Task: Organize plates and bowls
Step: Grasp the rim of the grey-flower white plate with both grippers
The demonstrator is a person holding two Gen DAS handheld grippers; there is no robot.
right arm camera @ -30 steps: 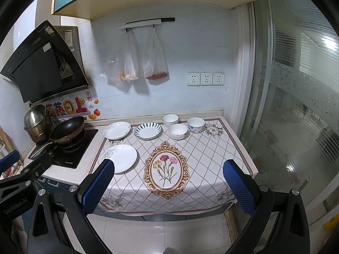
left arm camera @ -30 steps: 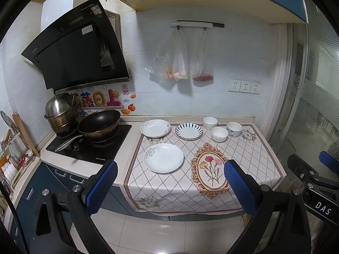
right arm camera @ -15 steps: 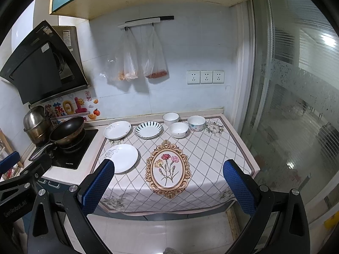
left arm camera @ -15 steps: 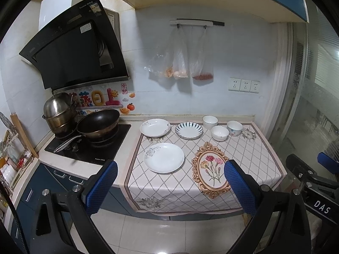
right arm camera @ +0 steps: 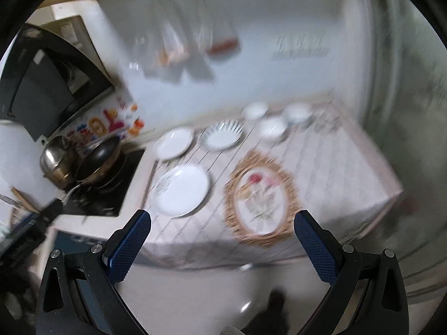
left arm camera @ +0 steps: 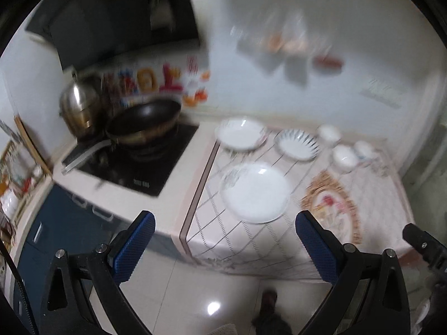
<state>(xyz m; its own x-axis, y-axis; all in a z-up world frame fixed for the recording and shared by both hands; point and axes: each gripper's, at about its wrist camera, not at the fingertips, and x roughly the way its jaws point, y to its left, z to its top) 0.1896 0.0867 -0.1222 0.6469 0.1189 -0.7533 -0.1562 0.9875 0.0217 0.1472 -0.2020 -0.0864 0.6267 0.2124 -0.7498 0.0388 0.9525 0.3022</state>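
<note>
White plates (left arm camera: 255, 192) and bowls (left arm camera: 345, 157) all hold nothing, spread on your patterned cloth (right arm camera: 321, 173), black wok (left arm camera: 145, 118) on stove, your left gripper (left arm camera: 225, 244) and right gripper (right arm camera: 222, 244) both spread wide, grasping nothing.

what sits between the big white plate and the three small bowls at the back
The blue-striped plate lies between the big white plate and the small bowls; the right wrist view shows it, though blurred.

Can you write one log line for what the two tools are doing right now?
left tool: open, empty, off counter | right tool: open, empty | big white plate: untouched | bowls: untouched
</note>
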